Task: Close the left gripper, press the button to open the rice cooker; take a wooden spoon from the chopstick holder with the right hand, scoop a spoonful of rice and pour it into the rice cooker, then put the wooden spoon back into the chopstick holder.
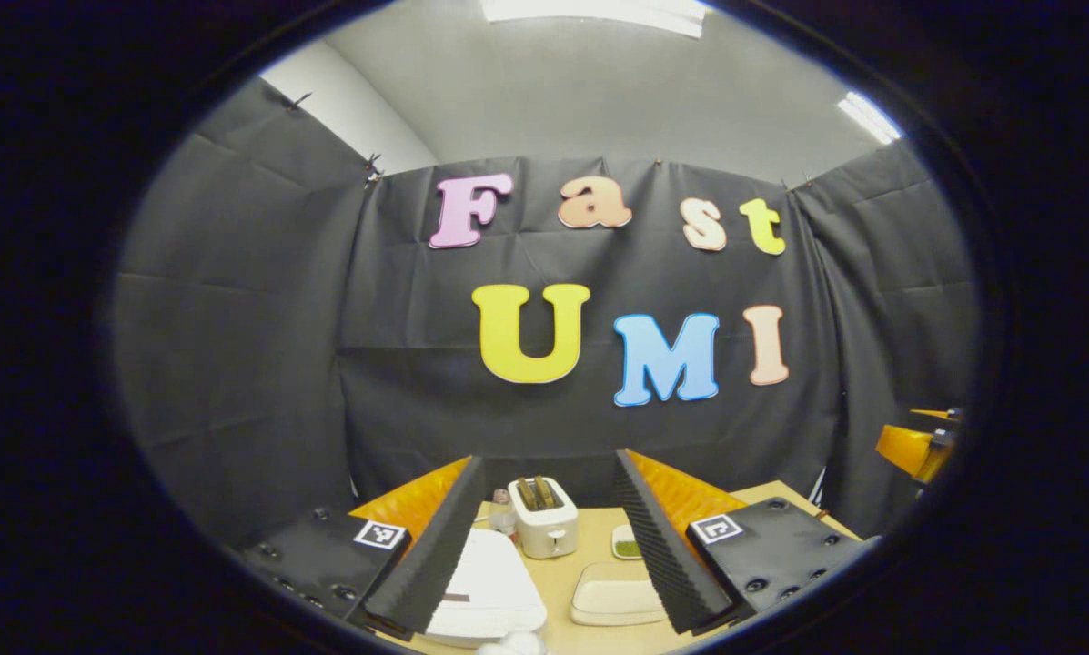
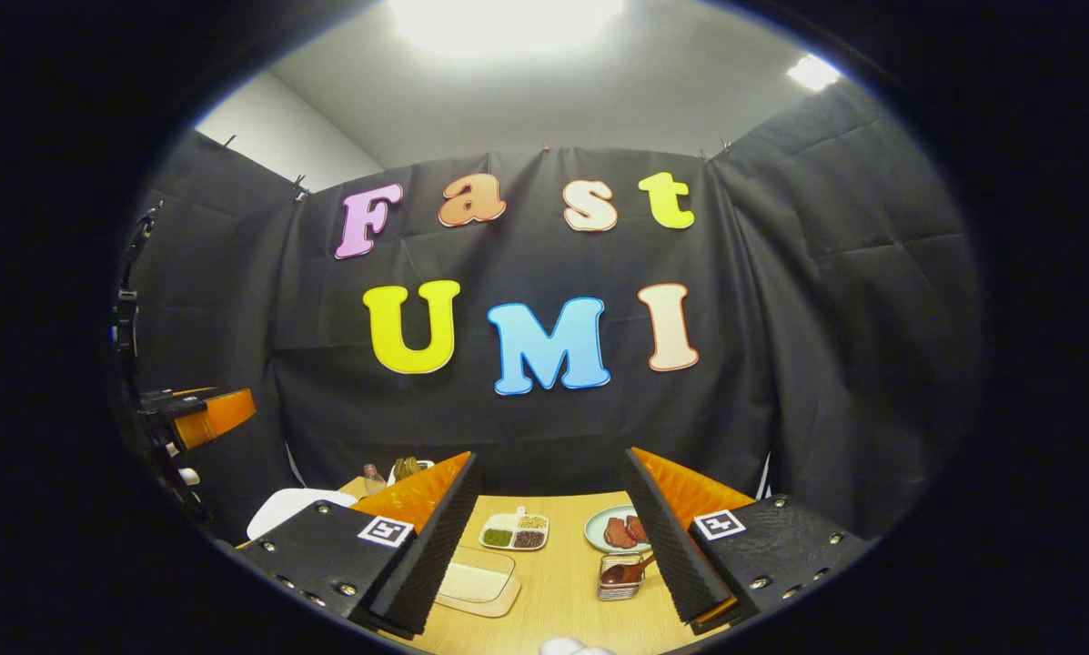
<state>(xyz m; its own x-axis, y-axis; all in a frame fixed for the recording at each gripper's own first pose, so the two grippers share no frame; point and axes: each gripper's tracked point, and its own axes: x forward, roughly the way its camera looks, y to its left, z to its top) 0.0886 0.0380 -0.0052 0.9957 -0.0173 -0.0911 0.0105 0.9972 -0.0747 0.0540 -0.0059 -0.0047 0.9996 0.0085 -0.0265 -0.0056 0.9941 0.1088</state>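
1. Across the wooden surface seen from your left claw, the white rice cooker sits lowest and farthest left, its lid down, just under your left finger.
2. Your left claw is spread wide and grips nothing, so the first step is not yet done. Clench it fully before you go down, so the two tips make one blunt point for pressing.
3. A dark mark shows on the cooker's lid near the front; I judge that to be the button, but it is too small to be sure. Come down straight on it and press firmly without shoving the cooker sideways.
4. Behind the cooker stands a white toaster, and right of it a shallow cream tray. Keep clear of both.
5. From your right claw, also spread and empty, you see a compartmented dish of grains, then a wire holder with a dark wooden spoon lying in it, and a plate behind.
6. Hold the right claw high and away until the lid is up.
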